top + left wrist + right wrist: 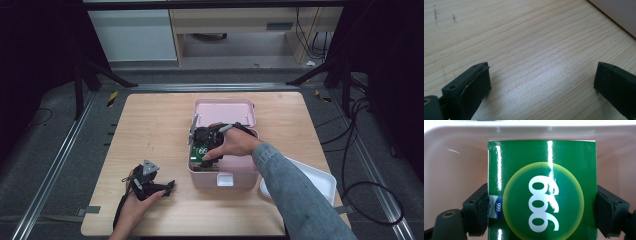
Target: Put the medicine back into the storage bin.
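The wooden table (150, 120) carries a pink box (222, 175), lid raised, and a white tray (320, 182) at its right. Inside the pink box sits a green carton (541, 182) printed "999" in white on a yellow-green disc, with a small blue "999" tab. The right gripper (205, 145) clamps this carton's sides, jaws wide. The left gripper (150, 182) rests on bare wood, jaws wide apart, empty
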A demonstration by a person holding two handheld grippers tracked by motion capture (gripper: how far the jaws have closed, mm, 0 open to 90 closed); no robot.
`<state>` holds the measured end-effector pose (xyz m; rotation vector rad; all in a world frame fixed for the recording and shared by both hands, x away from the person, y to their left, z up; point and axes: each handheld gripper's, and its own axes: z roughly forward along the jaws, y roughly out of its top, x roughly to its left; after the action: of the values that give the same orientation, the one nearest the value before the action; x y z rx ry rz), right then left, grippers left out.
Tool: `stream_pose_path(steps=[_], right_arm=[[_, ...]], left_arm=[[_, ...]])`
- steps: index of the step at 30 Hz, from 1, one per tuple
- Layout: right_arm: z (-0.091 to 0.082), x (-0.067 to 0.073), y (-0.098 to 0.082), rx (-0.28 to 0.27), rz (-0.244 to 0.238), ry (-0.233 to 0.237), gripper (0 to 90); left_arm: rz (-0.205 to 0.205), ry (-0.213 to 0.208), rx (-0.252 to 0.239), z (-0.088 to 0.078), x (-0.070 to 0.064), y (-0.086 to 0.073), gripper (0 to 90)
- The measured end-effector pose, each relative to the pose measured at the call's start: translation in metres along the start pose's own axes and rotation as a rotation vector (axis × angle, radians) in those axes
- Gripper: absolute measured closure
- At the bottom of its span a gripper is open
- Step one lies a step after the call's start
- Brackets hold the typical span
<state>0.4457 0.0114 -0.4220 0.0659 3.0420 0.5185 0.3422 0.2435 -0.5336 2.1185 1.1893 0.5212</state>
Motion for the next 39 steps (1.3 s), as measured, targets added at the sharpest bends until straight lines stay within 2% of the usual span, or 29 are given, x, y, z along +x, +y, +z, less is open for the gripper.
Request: stream_pose_path(steps=[12, 16, 25, 39], right_arm=[[0.017, 0.000, -0.006, -0.006, 0.011, 0.013, 16.4], [0.022, -0.001, -0.007, 0.008, 0.008, 0.015, 16.4], [0.031, -0.003, -0.012, -0.007, 0.023, 0.024, 16.3], [0.033, -0.007, -0.018, -0.035, 0.049, 0.044, 14.9]], left_arm=[[0.000, 0.000, 0.000, 0.000, 0.000, 0.000, 0.0], [0.000, 0.000, 0.000, 0.000, 0.000, 0.000, 0.0], [0.000, 0.000, 0.000, 0.000, 0.000, 0.000, 0.0], [-0.002, 0.000, -0.002, 0.000, 0.000, 0.000, 0.0]])
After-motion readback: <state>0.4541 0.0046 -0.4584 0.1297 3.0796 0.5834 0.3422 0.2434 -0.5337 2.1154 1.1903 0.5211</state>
